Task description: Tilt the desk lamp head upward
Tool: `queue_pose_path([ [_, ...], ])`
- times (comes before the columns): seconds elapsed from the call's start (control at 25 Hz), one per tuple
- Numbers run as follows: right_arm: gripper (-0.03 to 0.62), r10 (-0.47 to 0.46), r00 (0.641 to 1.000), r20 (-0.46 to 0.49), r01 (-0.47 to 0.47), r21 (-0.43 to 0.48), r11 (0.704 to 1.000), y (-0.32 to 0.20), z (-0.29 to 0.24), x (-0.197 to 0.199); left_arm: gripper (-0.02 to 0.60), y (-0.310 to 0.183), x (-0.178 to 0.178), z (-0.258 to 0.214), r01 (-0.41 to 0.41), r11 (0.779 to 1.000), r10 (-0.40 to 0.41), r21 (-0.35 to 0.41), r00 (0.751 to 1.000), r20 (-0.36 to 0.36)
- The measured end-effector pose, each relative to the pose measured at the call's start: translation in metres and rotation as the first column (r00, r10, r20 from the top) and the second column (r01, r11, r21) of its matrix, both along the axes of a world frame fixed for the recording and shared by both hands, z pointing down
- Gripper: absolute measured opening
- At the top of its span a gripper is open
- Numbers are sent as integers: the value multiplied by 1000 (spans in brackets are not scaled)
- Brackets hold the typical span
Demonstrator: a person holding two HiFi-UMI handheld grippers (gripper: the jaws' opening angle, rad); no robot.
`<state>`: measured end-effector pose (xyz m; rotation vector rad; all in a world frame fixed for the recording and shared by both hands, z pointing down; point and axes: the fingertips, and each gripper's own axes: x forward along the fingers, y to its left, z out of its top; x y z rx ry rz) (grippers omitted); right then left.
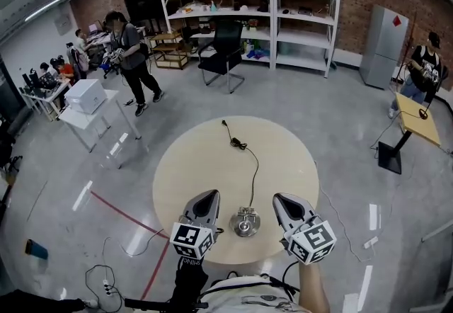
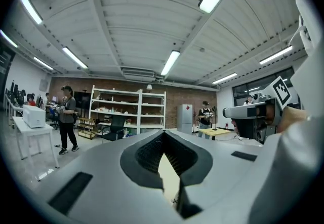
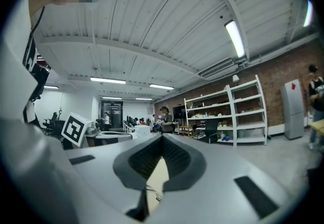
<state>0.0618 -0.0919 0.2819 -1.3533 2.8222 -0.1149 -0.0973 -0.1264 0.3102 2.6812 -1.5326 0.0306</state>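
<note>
Two tools are held level over one round desk (image 1: 198, 163). The left tool (image 1: 210, 194) has its jaws pressed together on nothing, and so does the right tool (image 1: 278, 198). One desk lamp (image 1: 245, 222), seen from above as a shiny round shape, stands between the two tools and touches neither. One black cord (image 1: 253, 166) runs from the lamp away from the tools to a plug (image 1: 224, 122) lying on the far part of the desk. Farther off stand one black chair (image 1: 225, 49) and, behind it, two white shelf units (image 1: 297, 14). Their boards hold small things too far off to name.
</note>
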Motion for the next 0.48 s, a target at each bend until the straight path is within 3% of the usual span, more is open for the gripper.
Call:
queue_pose_path([
  [0.48, 5, 10, 1000, -19, -10, 5, 1000, -16, -2, 8, 2, -13, 13, -3, -8, 1000, 7, 9, 1000, 23],
])
